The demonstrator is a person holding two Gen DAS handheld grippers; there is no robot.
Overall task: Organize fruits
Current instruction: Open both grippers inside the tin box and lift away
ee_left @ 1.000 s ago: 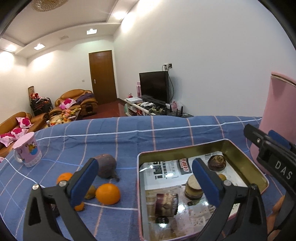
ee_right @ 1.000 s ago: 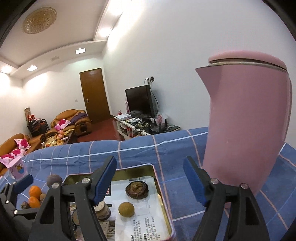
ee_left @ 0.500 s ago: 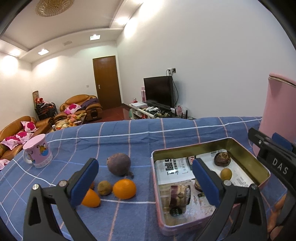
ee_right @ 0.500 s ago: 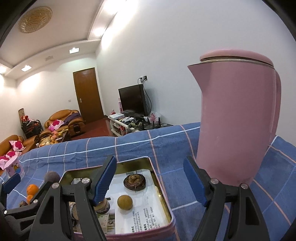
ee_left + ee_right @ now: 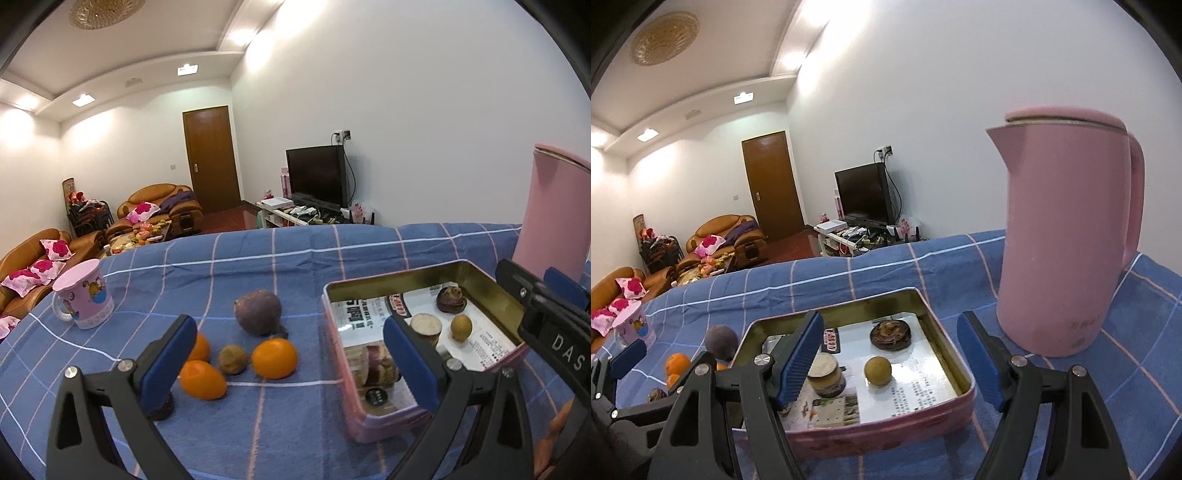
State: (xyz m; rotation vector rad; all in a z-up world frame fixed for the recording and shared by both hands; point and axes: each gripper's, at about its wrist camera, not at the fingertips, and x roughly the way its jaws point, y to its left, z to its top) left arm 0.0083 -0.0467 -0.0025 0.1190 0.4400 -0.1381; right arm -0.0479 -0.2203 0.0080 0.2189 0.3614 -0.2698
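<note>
Three oranges (image 5: 274, 358) lie loose on the blue checked table (image 5: 280, 266) in the left wrist view, clustered at about 7 o'clock of the frame with a small brown fruit (image 5: 232, 359) between them and a dark purple round fruit (image 5: 258, 312) just behind; a pink tin (image 5: 373, 417) sits at 4 o'clock, already holding a small tan fruit (image 5: 461, 327), a dark wrinkled one (image 5: 451, 299) and some cut pieces; a pink mug (image 5: 85, 299) stands at 9 o'clock; the left gripper (image 5: 288, 363) hangs released, its blue pads wide apart and grasping nothing, above the gap between the oranges and the tin.

Seen from the right wrist, the tin (image 5: 955, 356) fills the lower middle, the tan fruit (image 5: 877, 371) and the dark wrinkled fruit (image 5: 890, 334) resting on its paper lining; a tall pink kettle (image 5: 1067, 236) stands at 3 o'clock, near the tin but apart from it; the oranges (image 5: 677, 363) show small at 8 o'clock; the right gripper (image 5: 888, 365) is likewise spread and empty, poised over the near edge of the tin.

Judging by looks, the oranges are firm, light and smooth, so likely to roll or slip; a hold across the widest middle, pads on opposite sides, seems safest; the purple fruit looks heavier and wider, and needs nearly the full opening; squeezing hard could bruise any of them.
</note>
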